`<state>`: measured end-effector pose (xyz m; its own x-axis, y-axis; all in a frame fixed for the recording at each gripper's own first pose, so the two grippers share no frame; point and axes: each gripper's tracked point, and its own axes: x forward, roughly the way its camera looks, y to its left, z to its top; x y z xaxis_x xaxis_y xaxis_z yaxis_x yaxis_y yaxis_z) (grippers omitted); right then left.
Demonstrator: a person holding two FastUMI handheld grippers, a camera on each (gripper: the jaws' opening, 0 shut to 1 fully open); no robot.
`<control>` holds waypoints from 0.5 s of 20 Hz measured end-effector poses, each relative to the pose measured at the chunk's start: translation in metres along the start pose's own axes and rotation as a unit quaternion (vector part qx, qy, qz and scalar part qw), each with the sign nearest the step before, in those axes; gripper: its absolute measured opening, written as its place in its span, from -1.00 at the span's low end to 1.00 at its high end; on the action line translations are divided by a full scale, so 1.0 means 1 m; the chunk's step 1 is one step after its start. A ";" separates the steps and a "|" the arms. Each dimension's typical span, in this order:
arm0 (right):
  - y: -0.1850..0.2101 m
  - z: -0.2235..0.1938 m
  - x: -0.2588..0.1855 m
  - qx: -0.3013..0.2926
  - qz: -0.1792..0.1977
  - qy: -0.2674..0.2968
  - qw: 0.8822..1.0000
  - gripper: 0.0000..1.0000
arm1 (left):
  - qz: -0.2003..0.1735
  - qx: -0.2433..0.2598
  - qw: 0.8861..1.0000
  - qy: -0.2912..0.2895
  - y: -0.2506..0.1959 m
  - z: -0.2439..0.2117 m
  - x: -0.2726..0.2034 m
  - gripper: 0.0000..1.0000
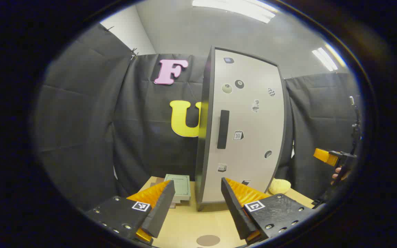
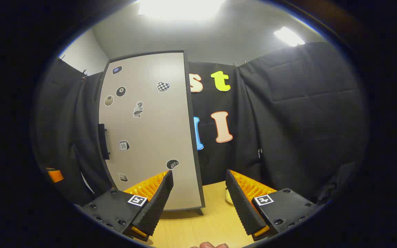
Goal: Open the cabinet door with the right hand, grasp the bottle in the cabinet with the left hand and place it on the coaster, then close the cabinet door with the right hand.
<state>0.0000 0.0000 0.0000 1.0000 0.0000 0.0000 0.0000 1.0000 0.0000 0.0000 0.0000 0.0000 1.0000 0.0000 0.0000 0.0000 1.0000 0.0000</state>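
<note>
Both grippers spread wide, nothing between the fingers. Left gripper (image 1: 195, 210) hovers over the wooden table (image 1: 184, 227); coaster (image 1: 208, 240), a brown disc, lies on the table just in front of it, at the bottom of the left gripper view. Right gripper (image 2: 198, 203) likewise empty, above the same tabletop, with the cabinet door (image 2: 147, 131) past its left finger.

Behind the left gripper: a stack of books (image 1: 179, 187) left of the cabinet base, a yellow soft object (image 1: 279, 186) on its right side. Cabinet (image 1: 243, 127) stands on the table, door closed and covered in small stickers. Dark vertical handle (image 1: 223, 129) sits near the door's left edge, about mid-height. Bottle is not visible, presumably behind the door.

Step in hand, my read: opening the door, not yet begun. Right gripper is well apart from the handle and off to its right, so it needs to swing left and rise to handle height. Fingers should straddle the bar across its narrow width, close firmly, then pull along the hinge arc. Left gripper should keep clear of the swing.
</note>
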 end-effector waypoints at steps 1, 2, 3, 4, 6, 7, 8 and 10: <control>0.003 0.000 0.000 -0.003 0.002 0.000 1.000 0.94 | 0.001 0.000 1.000 -0.001 0.001 -0.001 0.000 0.63; 0.006 0.001 0.001 -0.002 0.005 0.001 1.000 0.94 | 0.002 0.003 1.000 -0.002 0.002 0.000 0.001 0.63; 0.010 0.002 0.002 0.000 0.008 0.001 1.000 0.94 | 0.005 0.007 1.000 -0.002 0.005 -0.001 0.001 0.67; 0.013 0.004 0.003 0.002 0.009 0.000 1.000 0.94 | 0.005 0.010 1.000 -0.003 0.007 -0.001 0.002 0.63; 0.019 0.008 0.004 0.002 0.012 -0.003 1.000 0.94 | 0.006 0.010 1.000 -0.002 0.008 -0.002 0.005 0.70; 0.021 0.010 0.005 0.002 0.014 -0.005 1.000 0.94 | 0.003 0.007 1.000 0.000 0.008 -0.003 0.005 0.67; 0.024 0.012 0.006 0.002 0.016 -0.006 1.000 0.94 | 0.001 0.002 1.000 0.002 0.008 -0.005 0.004 0.67; 0.031 0.014 0.007 0.002 0.023 -0.007 1.000 0.94 | 0.001 0.000 1.000 0.003 0.010 -0.009 0.004 0.67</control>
<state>0.0071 0.0310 0.0137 0.9989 0.0453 0.0147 -0.0453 0.9990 0.0039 0.0039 0.0100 -0.0085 1.0000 0.0013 -0.0064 -0.0013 1.0000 -0.0006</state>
